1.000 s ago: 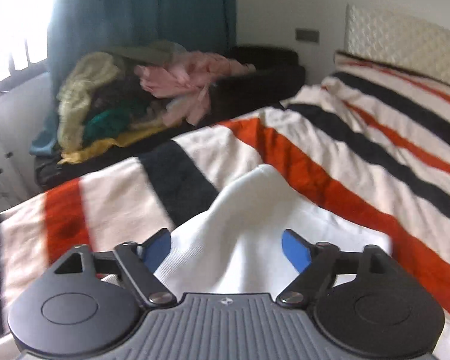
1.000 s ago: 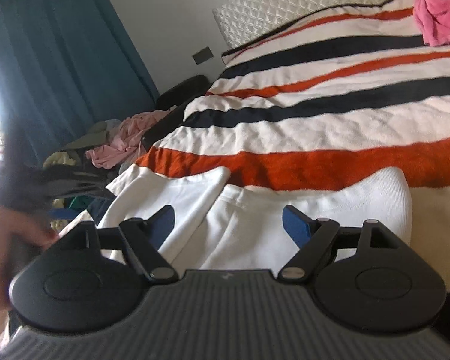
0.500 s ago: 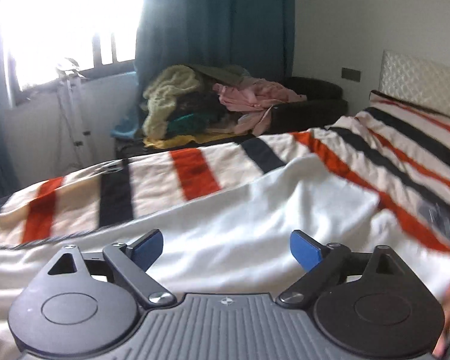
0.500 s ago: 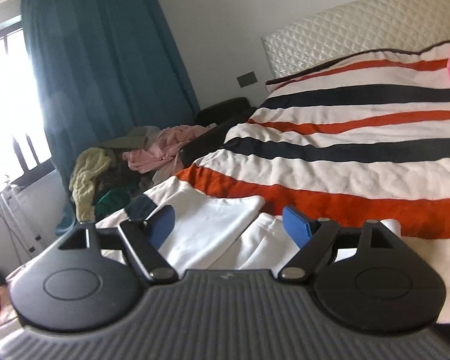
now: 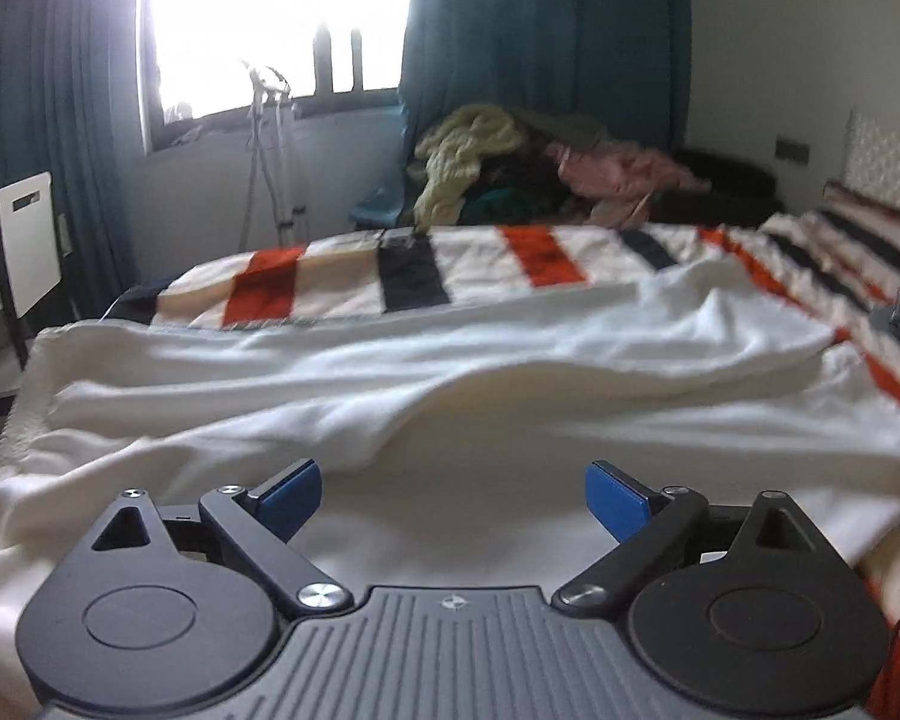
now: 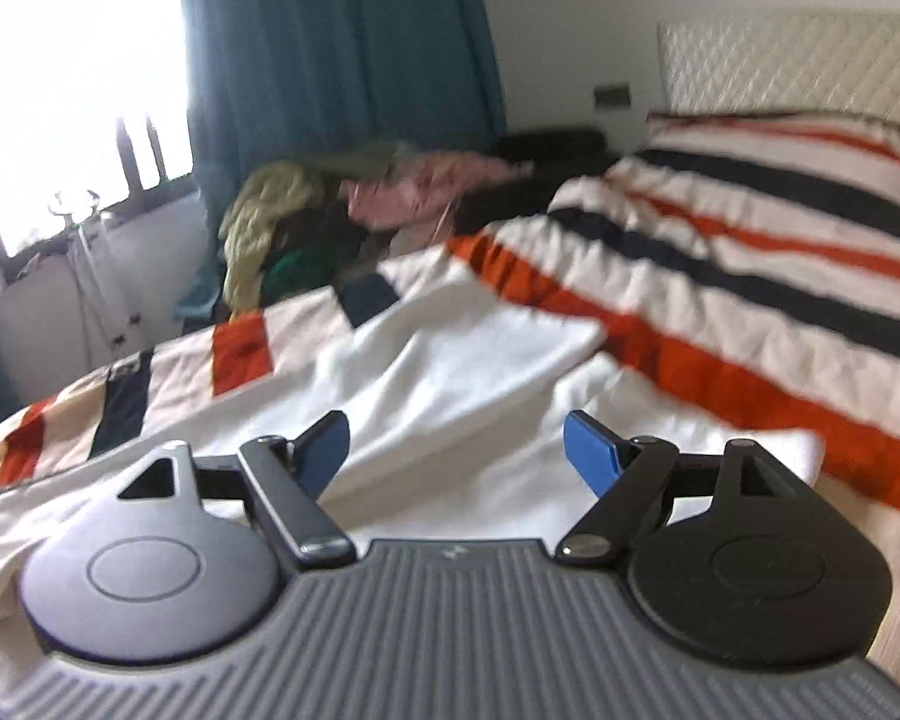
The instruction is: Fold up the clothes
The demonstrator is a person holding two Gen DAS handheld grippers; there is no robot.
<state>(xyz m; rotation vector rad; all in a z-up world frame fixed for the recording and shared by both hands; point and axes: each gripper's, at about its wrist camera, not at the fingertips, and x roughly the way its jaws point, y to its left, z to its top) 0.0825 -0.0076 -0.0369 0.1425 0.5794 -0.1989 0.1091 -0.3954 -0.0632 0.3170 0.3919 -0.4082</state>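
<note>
A white garment (image 5: 426, 360) lies spread and wrinkled across the striped bedspread (image 5: 408, 270). My left gripper (image 5: 453, 498) hovers open over its near part, with nothing between the blue pads (image 5: 288, 495). In the right wrist view the same white garment (image 6: 468, 372) shows a folded-over flap towards the headboard side. Low over that cloth my right gripper (image 6: 456, 456) is open too, and its blue pads (image 6: 591, 459) grip no fabric.
A heap of mixed clothes (image 5: 510, 168) sits on a dark seat beyond the bed's far edge. A bright window (image 5: 270, 24), teal curtains (image 5: 540, 48), a light stand (image 5: 270, 150) and a white chair (image 5: 27, 240) line the wall. The quilted headboard (image 6: 780, 66) is at the right.
The left gripper has swept far to the left along the bed, and its view now takes in the window and the whole spread garment. The right gripper has risen a little and rolled.
</note>
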